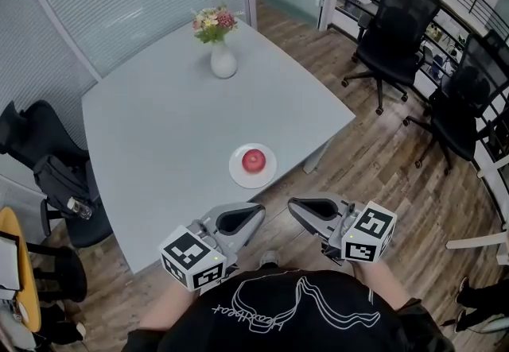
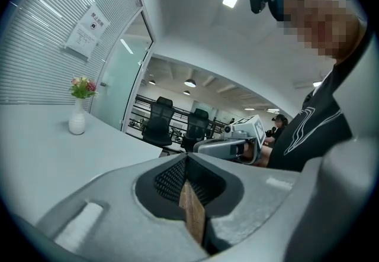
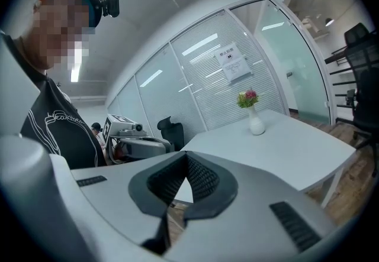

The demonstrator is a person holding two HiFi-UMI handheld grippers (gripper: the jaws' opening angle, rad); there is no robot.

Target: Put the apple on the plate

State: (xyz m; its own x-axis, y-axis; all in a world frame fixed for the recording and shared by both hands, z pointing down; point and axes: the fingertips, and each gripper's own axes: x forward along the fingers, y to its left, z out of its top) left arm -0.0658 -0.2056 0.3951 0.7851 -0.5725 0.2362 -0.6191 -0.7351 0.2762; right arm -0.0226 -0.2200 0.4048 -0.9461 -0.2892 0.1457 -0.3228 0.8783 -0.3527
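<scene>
A red apple [image 1: 254,160] lies in the middle of a small white plate [image 1: 238,174] near the front edge of the grey table [image 1: 159,128]. My two grippers hang close to my body, off the table's near edge and below the plate. The left gripper [image 1: 258,212] is shut with nothing between its jaws; in its own view the tips [image 2: 186,158] meet. The right gripper [image 1: 293,206] is shut and empty too, its tips [image 3: 186,157] touching. They point toward each other, and each appears in the other's view: the right gripper [image 2: 228,145] and the left gripper [image 3: 136,144].
A white vase of flowers [image 1: 222,59] stands at the table's far side. Black office chairs [image 1: 394,25] stand on the wooden floor at the right, another black chair [image 1: 40,144] at the left. A glass partition runs behind the table.
</scene>
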